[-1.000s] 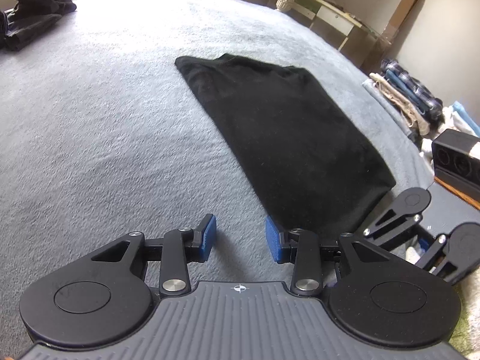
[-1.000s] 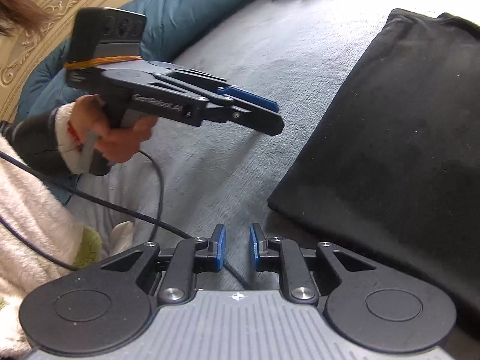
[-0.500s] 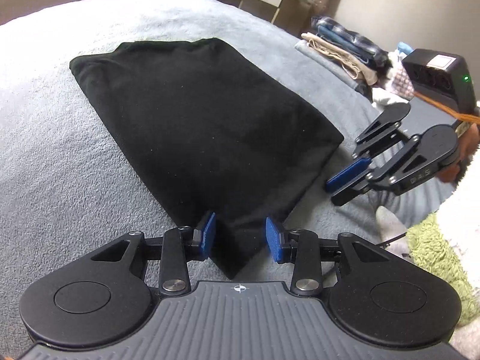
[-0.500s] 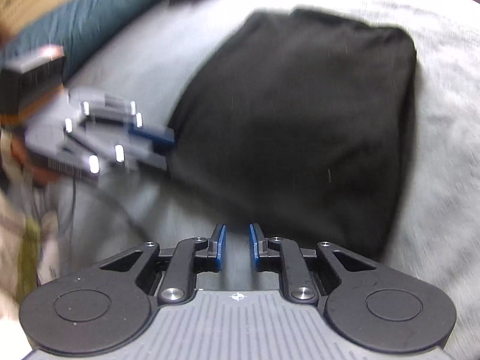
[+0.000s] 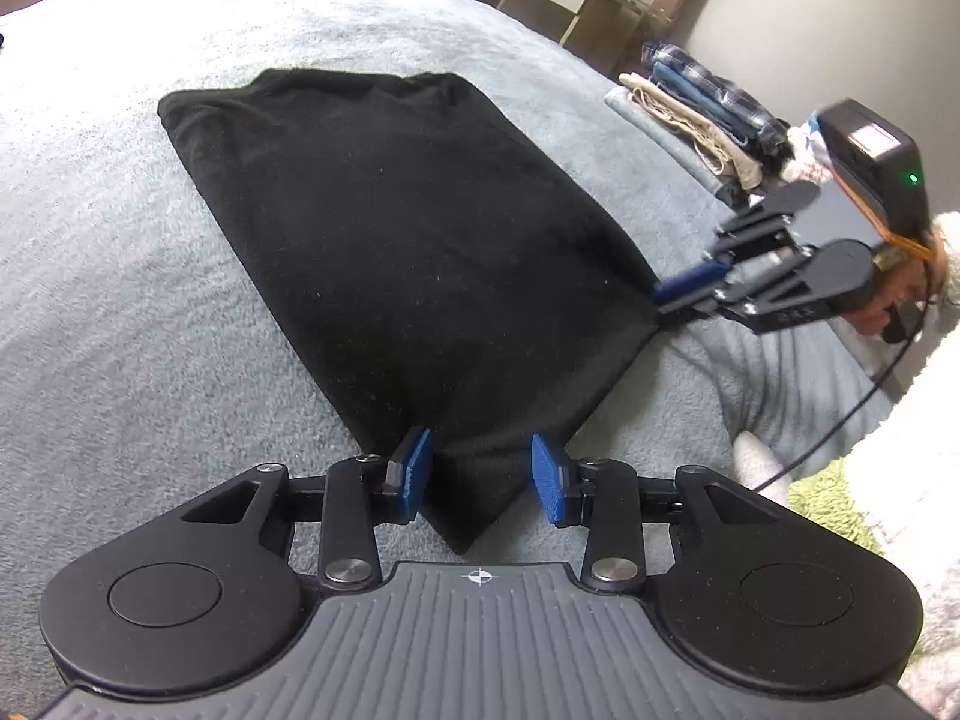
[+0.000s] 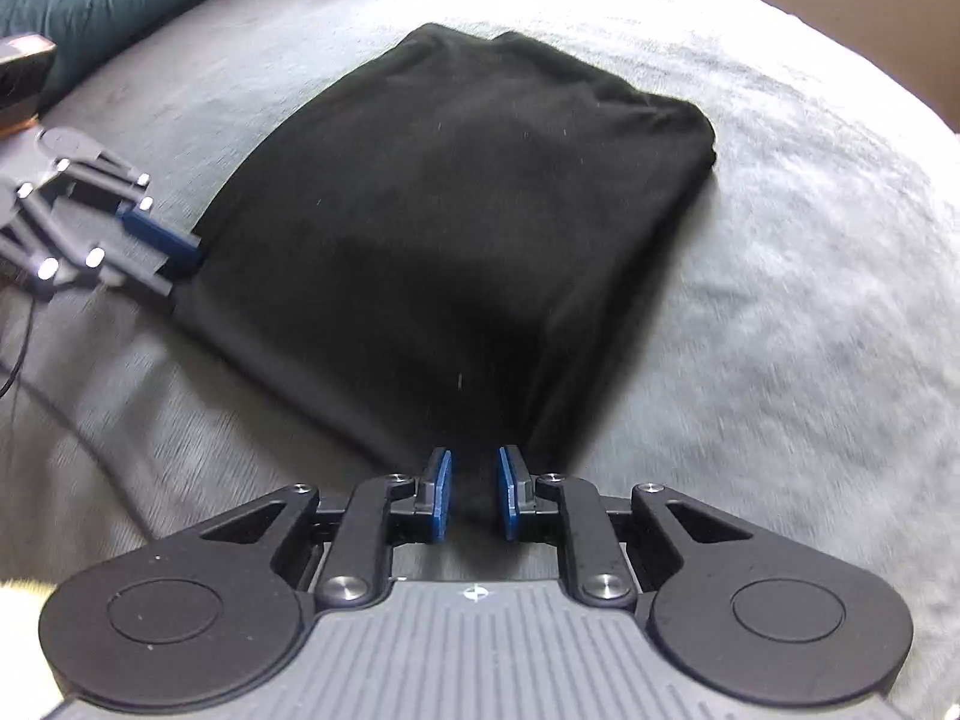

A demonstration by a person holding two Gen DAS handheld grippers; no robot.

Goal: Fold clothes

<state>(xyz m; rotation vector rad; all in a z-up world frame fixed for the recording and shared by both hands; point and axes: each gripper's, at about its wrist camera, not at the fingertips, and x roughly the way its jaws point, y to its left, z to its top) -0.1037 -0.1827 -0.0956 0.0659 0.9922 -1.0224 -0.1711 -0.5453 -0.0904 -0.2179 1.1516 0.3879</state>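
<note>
At the bottom centre of the left wrist view, the left gripper (image 5: 480, 474) has its jaws parted around the near corner of the black garment (image 5: 396, 264), the pads clear of the cloth. In the right wrist view, the right gripper (image 6: 474, 492) is also at bottom centre, its jaws narrowly parted over the other near corner with dark cloth between them; whether the pads press it I cannot tell. The garment lies already folded into a long flat rectangle on the grey bedspread (image 5: 120, 312), so probably one fold end to end remains. Its edges look straight, with bare bedspread all round. Beyond, at upper right in the left view, a stack of folded clothes (image 5: 696, 126) sits well apart.
</note>
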